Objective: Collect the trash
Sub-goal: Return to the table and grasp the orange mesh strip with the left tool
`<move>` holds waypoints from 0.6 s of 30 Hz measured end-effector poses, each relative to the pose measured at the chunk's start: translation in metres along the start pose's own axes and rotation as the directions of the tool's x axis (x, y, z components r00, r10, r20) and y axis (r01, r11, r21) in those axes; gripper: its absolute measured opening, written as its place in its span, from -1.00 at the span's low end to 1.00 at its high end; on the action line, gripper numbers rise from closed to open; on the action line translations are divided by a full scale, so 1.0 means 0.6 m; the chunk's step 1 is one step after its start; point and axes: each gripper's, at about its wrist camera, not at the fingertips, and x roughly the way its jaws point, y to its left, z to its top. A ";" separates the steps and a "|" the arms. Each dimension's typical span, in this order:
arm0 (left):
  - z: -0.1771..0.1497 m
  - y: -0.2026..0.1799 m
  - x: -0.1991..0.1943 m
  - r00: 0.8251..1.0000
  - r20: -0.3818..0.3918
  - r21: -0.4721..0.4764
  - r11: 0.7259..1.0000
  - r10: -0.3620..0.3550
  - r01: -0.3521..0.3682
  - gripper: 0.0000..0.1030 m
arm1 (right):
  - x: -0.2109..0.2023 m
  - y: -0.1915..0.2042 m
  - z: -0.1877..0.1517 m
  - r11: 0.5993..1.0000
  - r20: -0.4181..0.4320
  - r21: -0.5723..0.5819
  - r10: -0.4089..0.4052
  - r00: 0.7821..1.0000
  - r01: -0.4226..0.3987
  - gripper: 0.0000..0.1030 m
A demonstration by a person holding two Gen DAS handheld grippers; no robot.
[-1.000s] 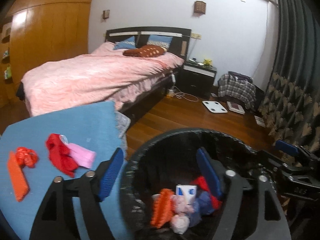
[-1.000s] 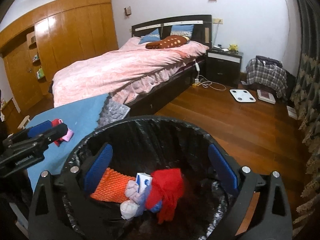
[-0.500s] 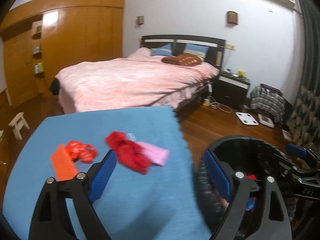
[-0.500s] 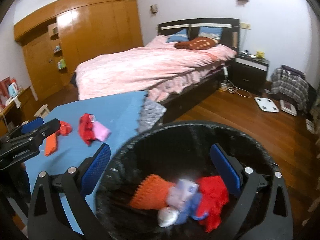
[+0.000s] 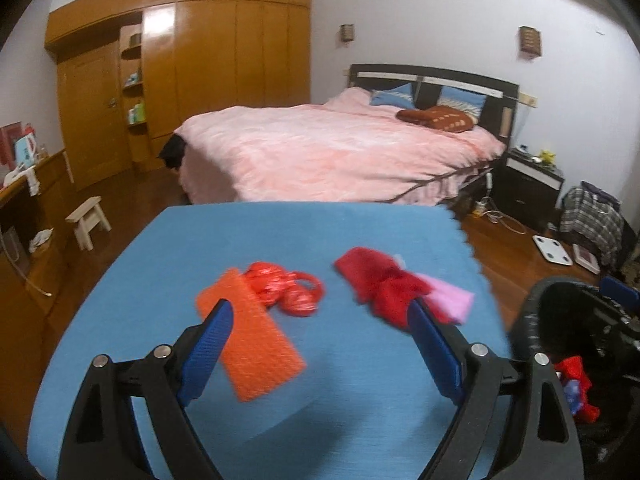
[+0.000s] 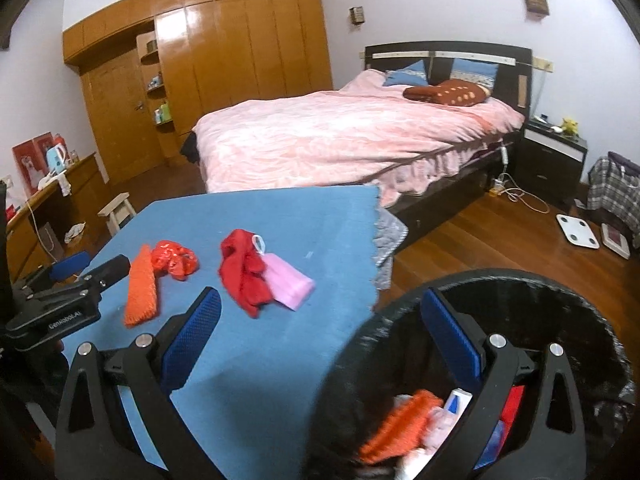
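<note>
On the blue table (image 5: 280, 232) (image 6: 280, 216) lie an orange mesh strip (image 5: 252, 344) (image 6: 141, 289), a crumpled red wrapper (image 5: 286, 288) (image 6: 174, 259), a red cloth (image 5: 380, 284) (image 6: 242, 270) and a pink mask (image 5: 450, 300) (image 6: 288, 282). My left gripper (image 5: 320, 332) hovers open above the table, empty, just short of these scraps. My right gripper (image 6: 320, 316) is open and empty, straddling the table edge and the black-lined bin (image 6: 540, 300) (image 5: 560, 300). The bin holds orange, white, red and blue scraps. The left gripper (image 6: 76, 276) shows at the left of the right wrist view.
A pink bed (image 5: 340, 152) stands behind the table, with a dark nightstand (image 5: 528, 184) to its right. Wooden wardrobes (image 5: 180, 72) line the back left. A small stool (image 5: 88, 220) and a desk (image 5: 24, 208) stand left. A white scale (image 6: 578, 230) lies on the wood floor.
Both grippers have swung left, away from the bin and toward the table. The bin has slid to the right edge of the left wrist view, and the scraps now lie between that gripper's fingers.
</note>
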 end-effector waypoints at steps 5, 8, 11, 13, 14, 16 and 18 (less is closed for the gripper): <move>-0.013 0.046 0.036 0.998 -0.042 -0.021 0.998 0.050 -0.050 0.69 | 0.036 0.039 0.005 0.999 -0.013 -0.034 0.023 1.000 -0.023 0.89; -0.021 0.066 0.061 0.995 -0.073 -0.035 0.997 0.071 -0.074 0.68 | 0.054 0.059 0.006 0.998 -0.022 -0.055 0.032 0.999 -0.033 0.89; -0.030 0.080 0.083 0.992 -0.103 -0.050 0.996 0.074 -0.080 0.67 | 0.070 0.074 0.004 0.997 -0.030 -0.064 0.043 0.999 -0.044 0.89; -0.033 0.085 0.096 0.990 -0.120 -0.055 0.995 0.073 -0.080 0.67 | 0.080 0.082 0.003 0.996 -0.037 -0.070 0.047 0.998 -0.049 0.89; -0.035 0.086 0.100 0.989 -0.126 -0.055 0.995 0.072 -0.079 0.66 | 0.084 0.085 0.002 0.996 -0.040 -0.071 0.048 0.998 -0.051 0.89; -0.039 0.087 0.109 0.988 -0.138 -0.053 0.995 0.071 -0.079 0.66 | 0.093 0.090 0.000 0.996 -0.047 -0.071 0.051 0.998 -0.055 0.89; -0.043 0.089 0.118 0.986 -0.152 -0.049 0.995 0.075 -0.083 0.66 | 0.100 0.094 -0.003 0.996 -0.054 -0.074 0.053 0.997 -0.057 0.89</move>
